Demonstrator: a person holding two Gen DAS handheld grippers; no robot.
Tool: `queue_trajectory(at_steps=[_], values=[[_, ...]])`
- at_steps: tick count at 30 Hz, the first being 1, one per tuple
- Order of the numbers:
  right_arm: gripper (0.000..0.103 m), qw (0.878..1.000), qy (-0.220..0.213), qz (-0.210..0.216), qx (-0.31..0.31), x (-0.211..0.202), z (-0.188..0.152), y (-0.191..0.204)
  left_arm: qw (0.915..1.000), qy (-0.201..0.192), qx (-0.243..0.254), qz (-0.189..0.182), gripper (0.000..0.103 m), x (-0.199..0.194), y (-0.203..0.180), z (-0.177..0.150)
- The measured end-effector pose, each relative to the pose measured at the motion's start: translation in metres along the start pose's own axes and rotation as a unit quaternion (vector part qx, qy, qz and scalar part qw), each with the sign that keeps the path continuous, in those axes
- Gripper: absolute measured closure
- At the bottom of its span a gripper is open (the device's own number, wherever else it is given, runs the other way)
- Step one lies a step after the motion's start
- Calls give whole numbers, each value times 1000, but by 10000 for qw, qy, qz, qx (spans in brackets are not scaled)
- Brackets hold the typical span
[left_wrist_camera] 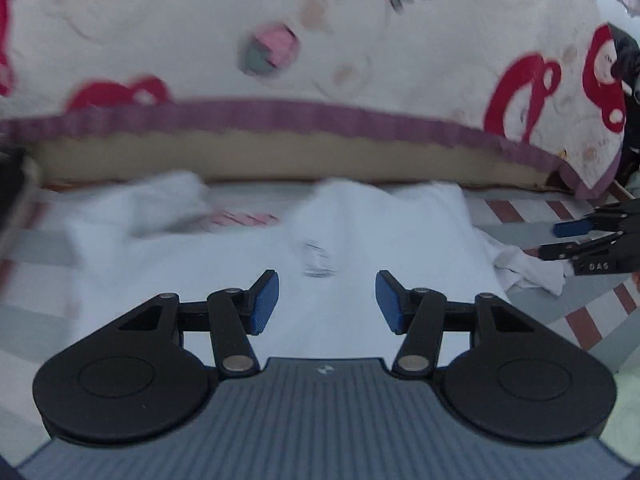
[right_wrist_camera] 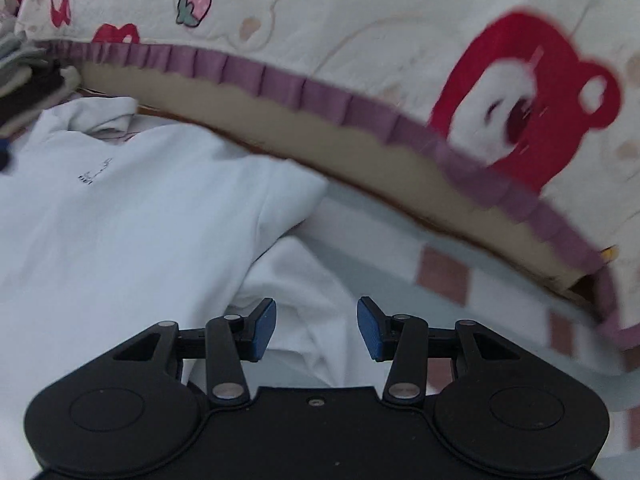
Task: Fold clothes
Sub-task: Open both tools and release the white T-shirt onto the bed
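A white T-shirt (left_wrist_camera: 240, 264) lies spread on a checked cloth, with a small dark print (left_wrist_camera: 320, 262) near its middle. My left gripper (left_wrist_camera: 327, 300) hovers over the shirt's body, jaws open, nothing between the blue pads. In the right wrist view the shirt (right_wrist_camera: 120, 220) fills the left side. My right gripper (right_wrist_camera: 317, 328) stands open above the crumpled sleeve (right_wrist_camera: 316, 280), holding nothing. The right gripper (left_wrist_camera: 550, 240) also shows at the right edge of the left wrist view, beside that sleeve (left_wrist_camera: 524, 268).
Behind the shirt runs a bed edge: a tan mattress side (left_wrist_camera: 280, 160) under a cartoon-print sheet (right_wrist_camera: 360, 20) with a purple frill (left_wrist_camera: 280, 114). Folded clothes (right_wrist_camera: 24, 76) are stacked at the far left. The checked cloth (right_wrist_camera: 444, 276) extends to the right.
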State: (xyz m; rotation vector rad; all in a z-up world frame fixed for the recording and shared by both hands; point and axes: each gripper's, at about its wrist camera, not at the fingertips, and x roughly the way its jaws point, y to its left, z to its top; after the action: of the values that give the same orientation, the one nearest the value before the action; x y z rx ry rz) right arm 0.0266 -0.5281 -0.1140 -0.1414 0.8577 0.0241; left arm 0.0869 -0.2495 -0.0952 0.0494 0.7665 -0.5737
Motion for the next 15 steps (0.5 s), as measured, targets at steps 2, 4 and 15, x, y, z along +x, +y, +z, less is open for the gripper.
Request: queue_trajectory(at_steps=[2,4,15], values=[[53,9996,152,-50,-222,21,-2,5,9998,154,-63,-134,50,23,-13,-4],[53,9980,360,-287,-430,45,-3,10,9996,246,-33,-154,50,37,-22,-10],[100,9946,-540,-582,669,37,5,-37,9981,590,-3,152,50,58,0,-38]])
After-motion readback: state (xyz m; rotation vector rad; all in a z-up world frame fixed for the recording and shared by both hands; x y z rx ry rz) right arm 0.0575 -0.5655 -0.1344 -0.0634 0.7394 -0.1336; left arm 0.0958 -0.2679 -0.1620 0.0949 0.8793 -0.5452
